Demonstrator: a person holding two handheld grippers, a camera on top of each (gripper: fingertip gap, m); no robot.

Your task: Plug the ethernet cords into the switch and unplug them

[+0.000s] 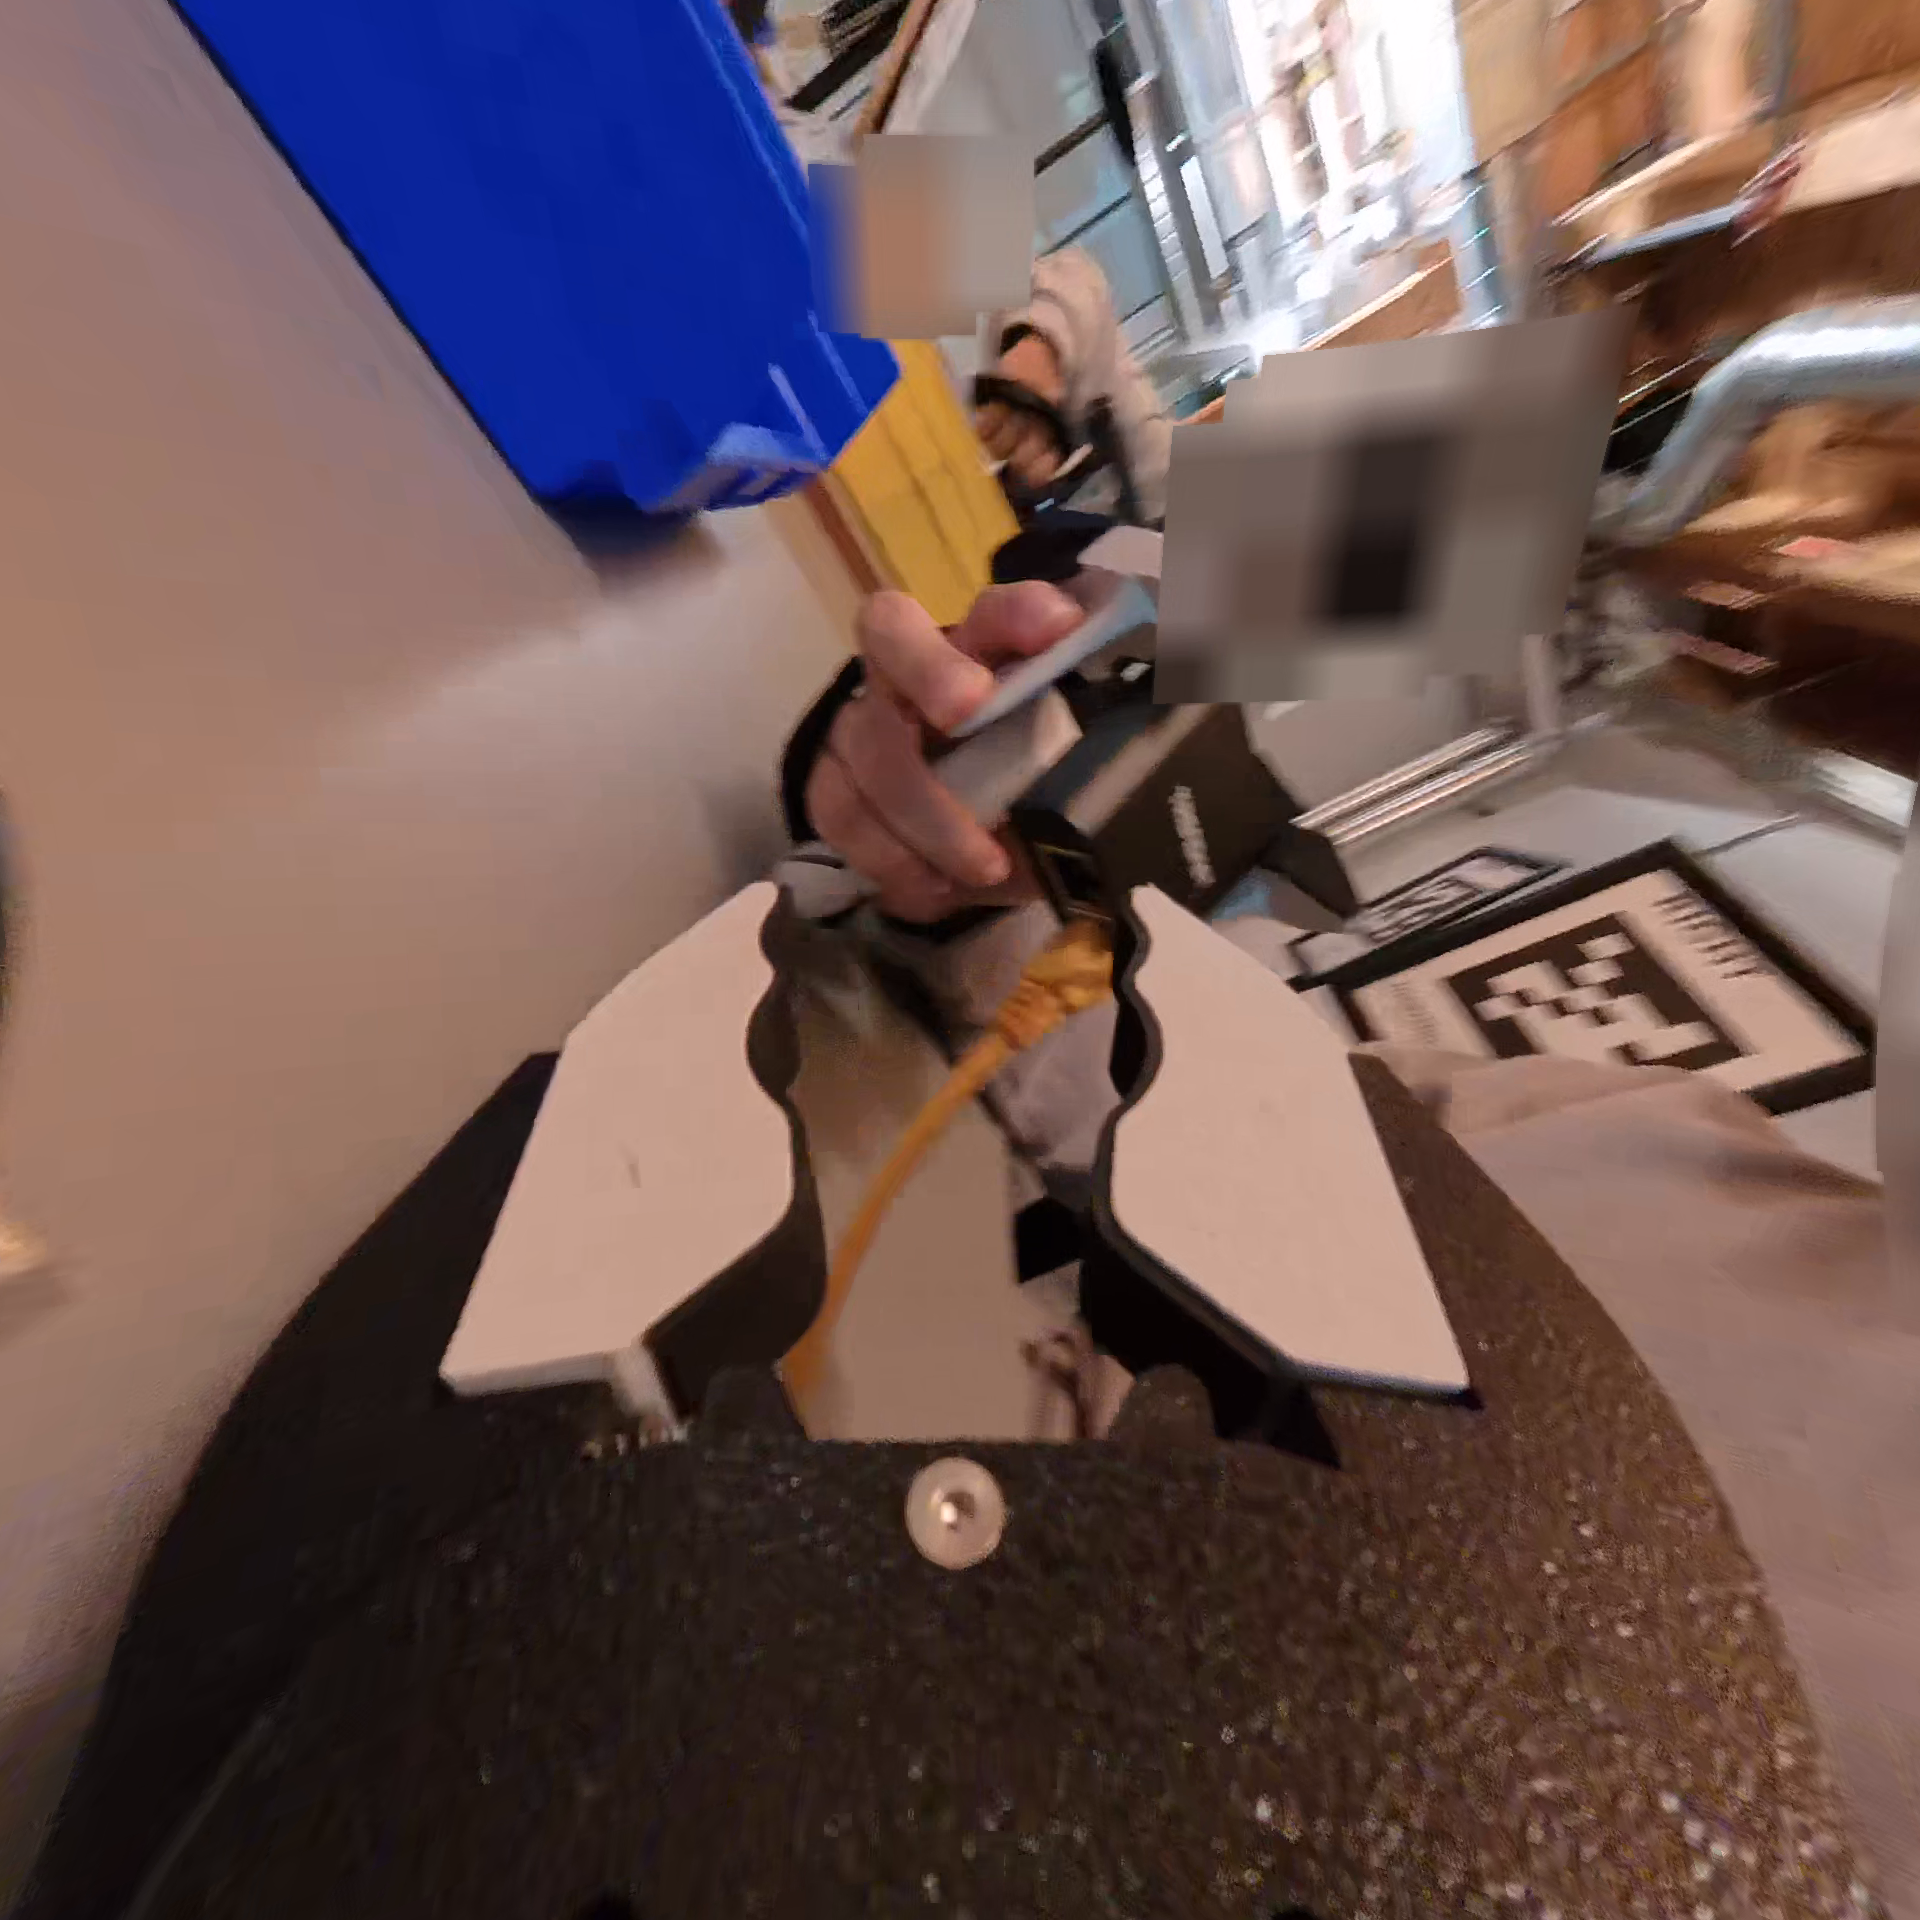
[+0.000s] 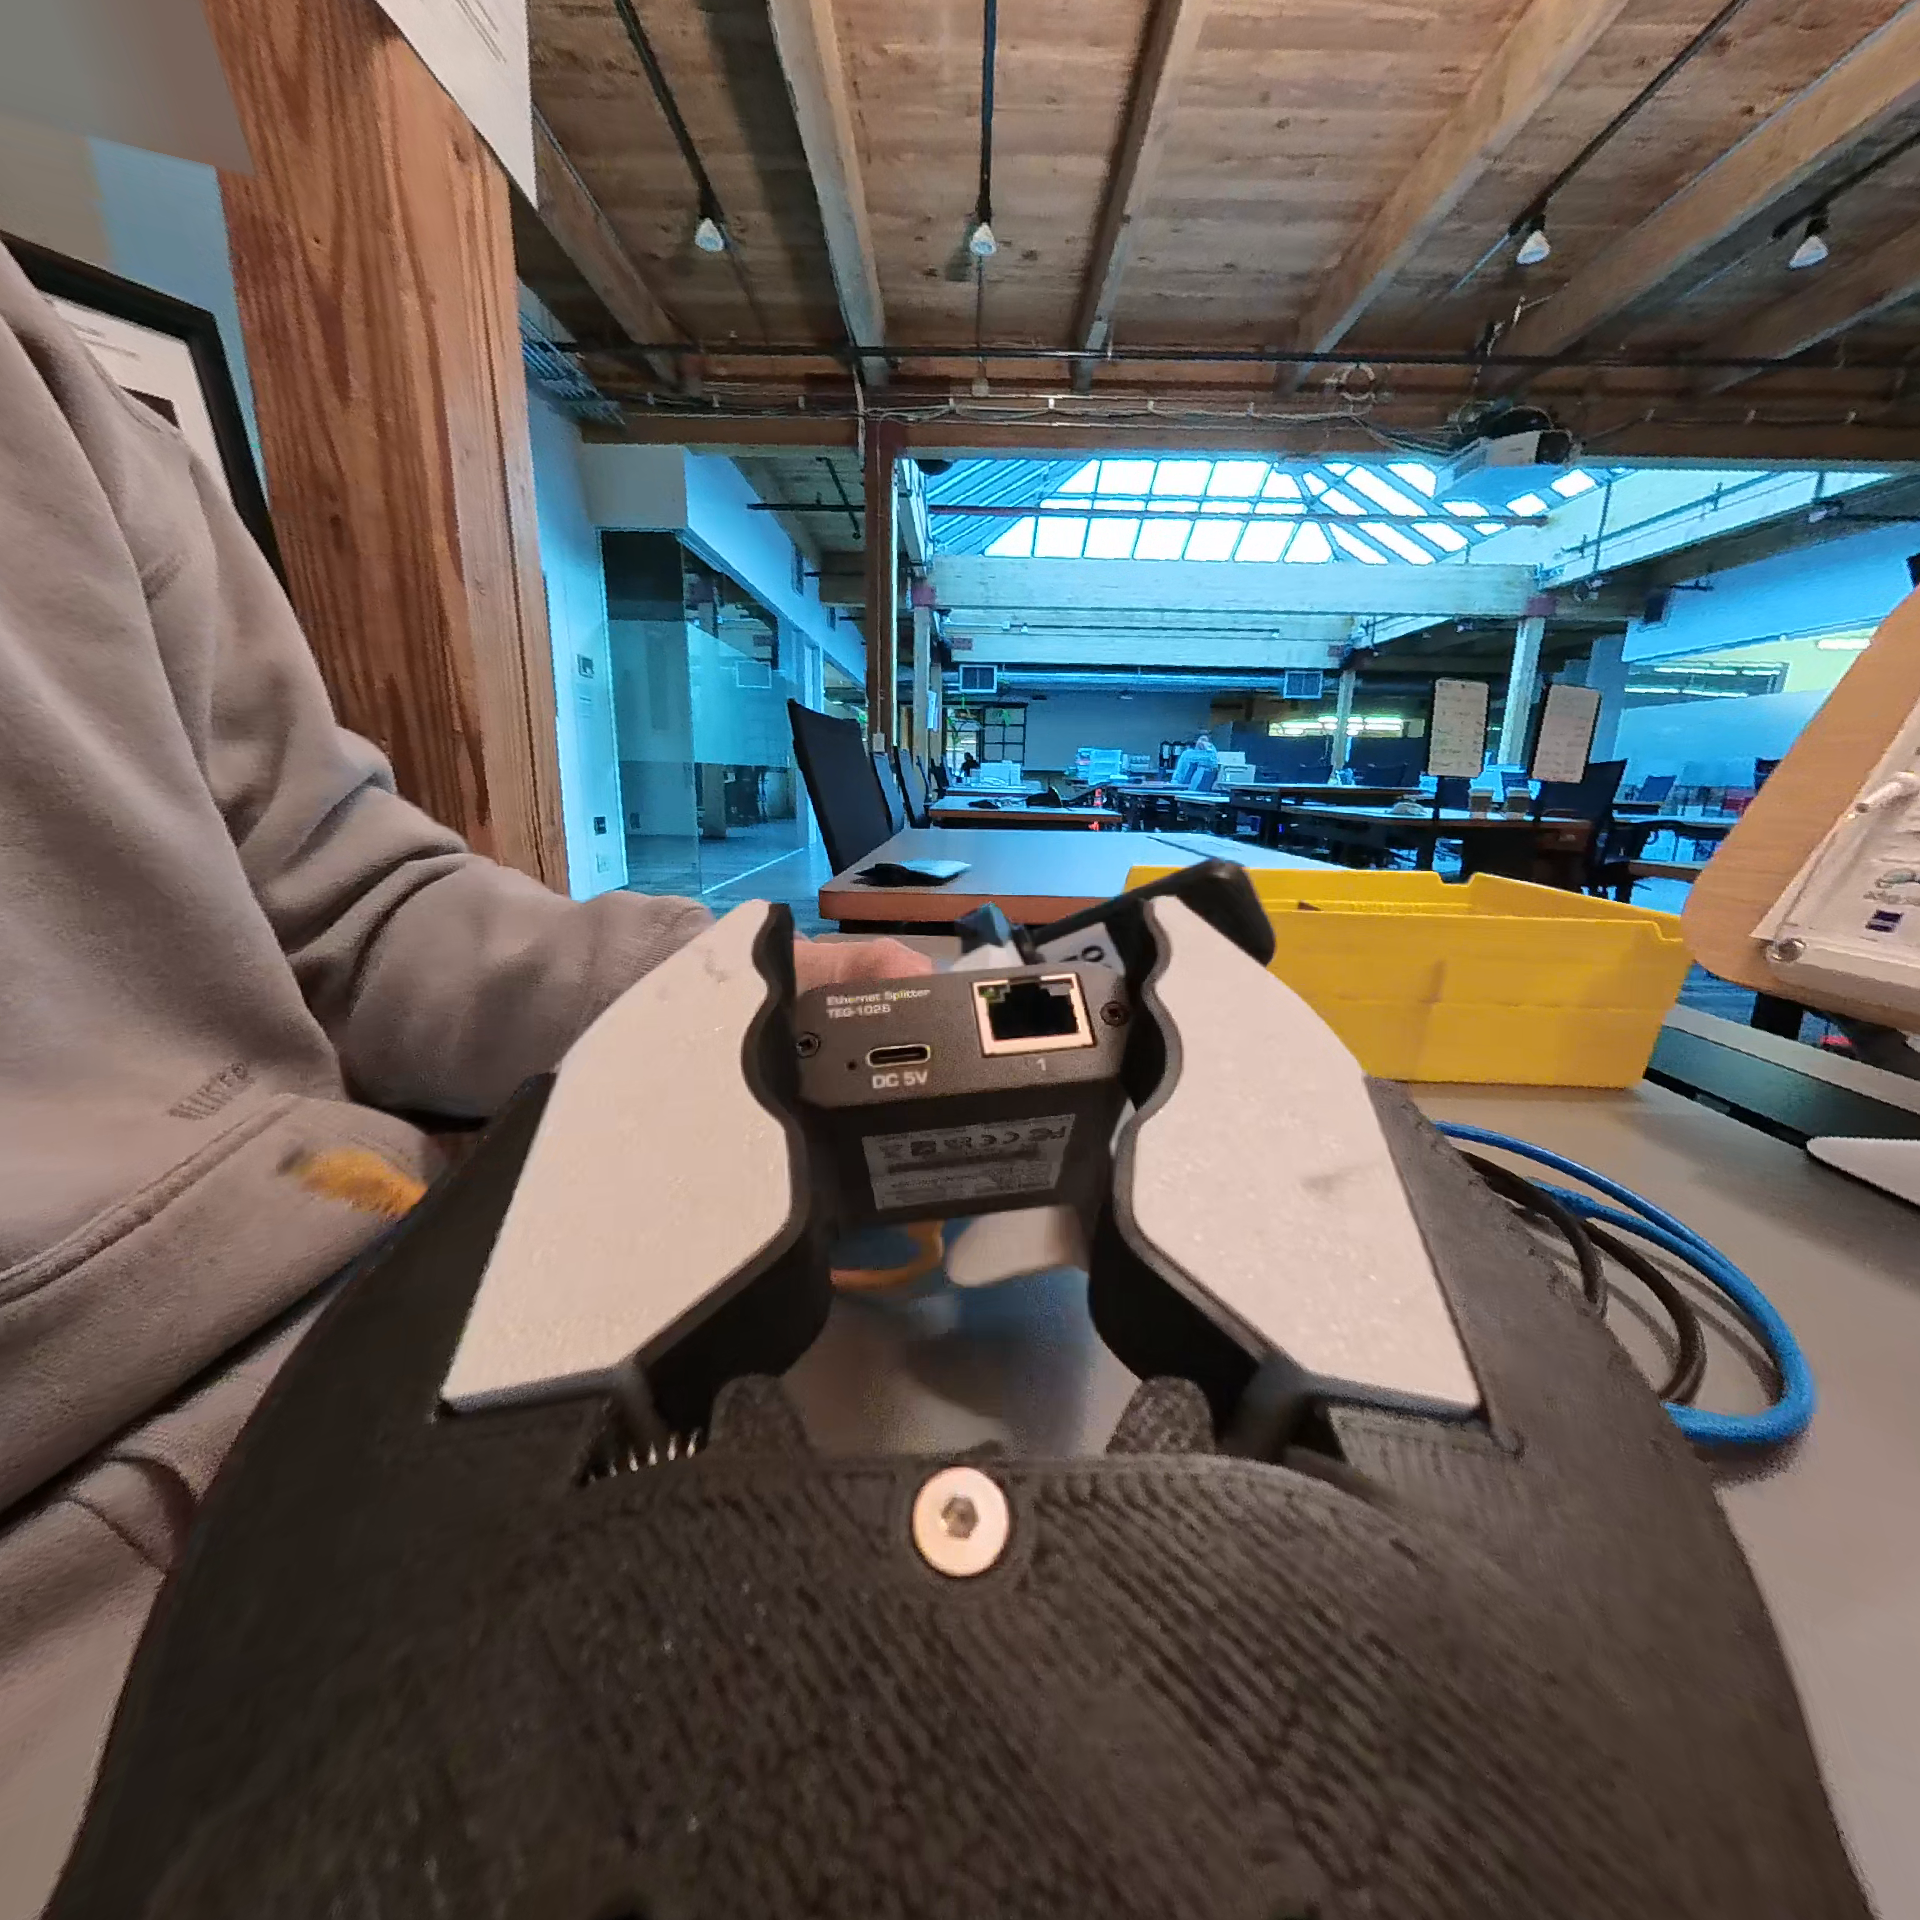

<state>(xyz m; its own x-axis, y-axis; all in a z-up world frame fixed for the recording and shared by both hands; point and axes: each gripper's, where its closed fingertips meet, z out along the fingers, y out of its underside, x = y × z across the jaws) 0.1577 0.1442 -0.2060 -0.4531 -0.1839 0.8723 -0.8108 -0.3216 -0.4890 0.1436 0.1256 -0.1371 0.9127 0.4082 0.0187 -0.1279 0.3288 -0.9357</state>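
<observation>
**Left wrist view: yellow plug at the switch's port, cord on the gripper's own line**

Left wrist view, blurred with motion. The left gripper (image 1: 951, 935) has its jaws spread wide; the yellow ethernet cord (image 1: 904, 1174) runs up the gap between them, touching neither pad that I can see. Its booted plug (image 1: 1049, 987) sits at the fingertips, nose at or in a port of the black switch (image 1: 1164, 821) straight ahead. Whether it is seated I cannot tell.

The right gripper (image 2: 951, 1023) clamps the switch (image 2: 956, 1081) across its sides, off the table. The face turned to the right wrist camera shows one empty network port (image 2: 1032, 1010) and a small power socket (image 2: 899, 1057). The yellow cord enters from the far side.

Key relation: plug, cord and left fingers share one long axis, pointing into the switch. My judgement: any push or pull goes along that line, left gripper nearest, right one bracing.

A blue cord (image 2: 1704, 1299) lies coiled on the grey table (image 2: 1662, 1132), unplugged, to the right.
</observation>
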